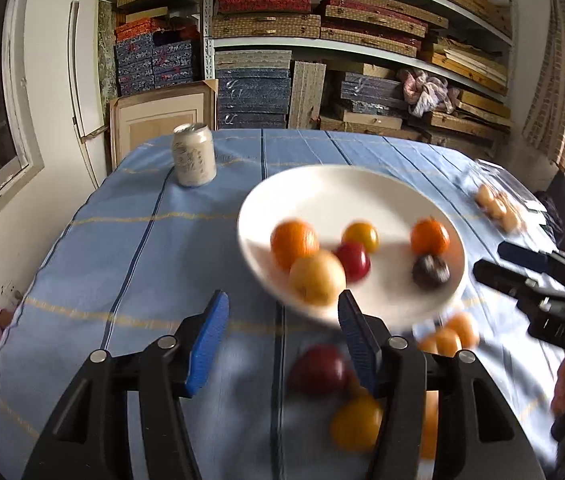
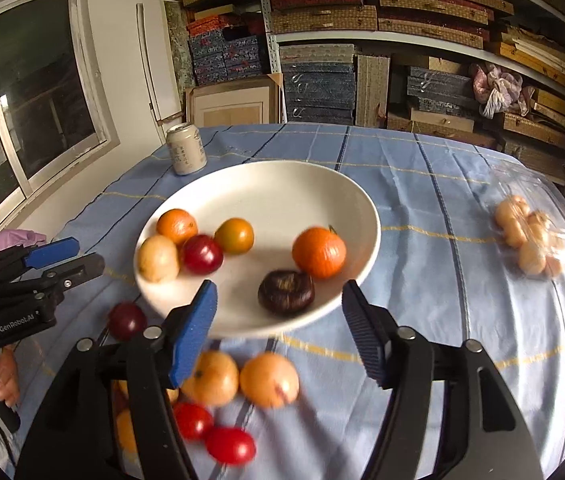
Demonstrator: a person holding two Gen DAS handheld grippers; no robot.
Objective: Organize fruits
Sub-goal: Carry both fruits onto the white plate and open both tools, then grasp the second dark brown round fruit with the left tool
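1. In the right wrist view, the left gripper (image 2: 78,258) is seen at the left edge, its fingers parted and nothing between them.
2. A can (image 2: 185,154) is seen upper left on the worktop (image 2: 442,200).
3. The white plate (image 2: 266,188) is placed centrally; six fruits lie on it, among them an orange (image 2: 318,253) and a dark fruit (image 2: 286,291).
4. Loose fruits, including two red tomatoes (image 2: 229,445), are scattered below the plate.
5. The right gripper (image 2: 278,332) is held released, nothing grasped.
6. A bagged fruit cluster (image 2: 528,236) lies at right.
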